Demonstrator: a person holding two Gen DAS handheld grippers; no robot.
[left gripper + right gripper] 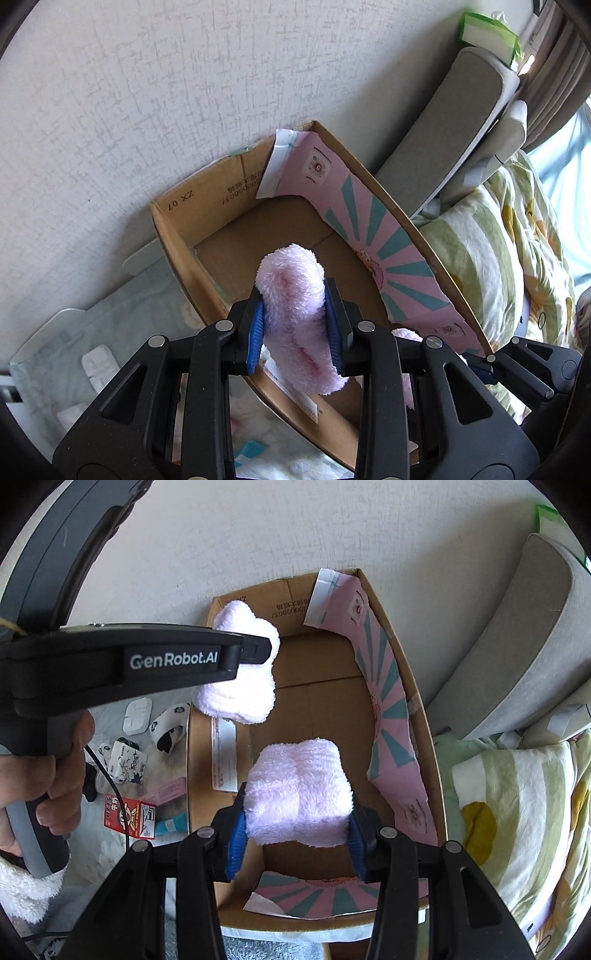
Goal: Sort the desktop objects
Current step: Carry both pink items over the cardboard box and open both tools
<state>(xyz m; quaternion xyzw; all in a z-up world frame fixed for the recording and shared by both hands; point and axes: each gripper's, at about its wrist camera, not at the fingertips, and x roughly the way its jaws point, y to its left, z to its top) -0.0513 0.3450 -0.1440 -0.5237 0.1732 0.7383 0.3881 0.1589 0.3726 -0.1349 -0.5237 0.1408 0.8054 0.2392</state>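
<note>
In the left wrist view my left gripper (294, 291) is shut on a pink fluffy cloth piece (303, 354) that sticks up between its blue pads. It hangs over an open cardboard box (173, 236). A pink paper with teal rays (388, 240) lines the box's right wall. In the right wrist view my right gripper (298, 808) is shut on a second pink fluffy piece (295, 771) above the box floor (325, 716). The left gripper (258, 650) reaches in from the left, holding its fluffy piece (240, 694) over the box's far left corner.
Left of the box, small items lie on a pale cloth: a red carton (129, 816), a white patterned case (127, 762), a pink box (166, 790). A grey cushion (517, 646) and a striped quilt (517, 794) border the right side. The wall stands behind.
</note>
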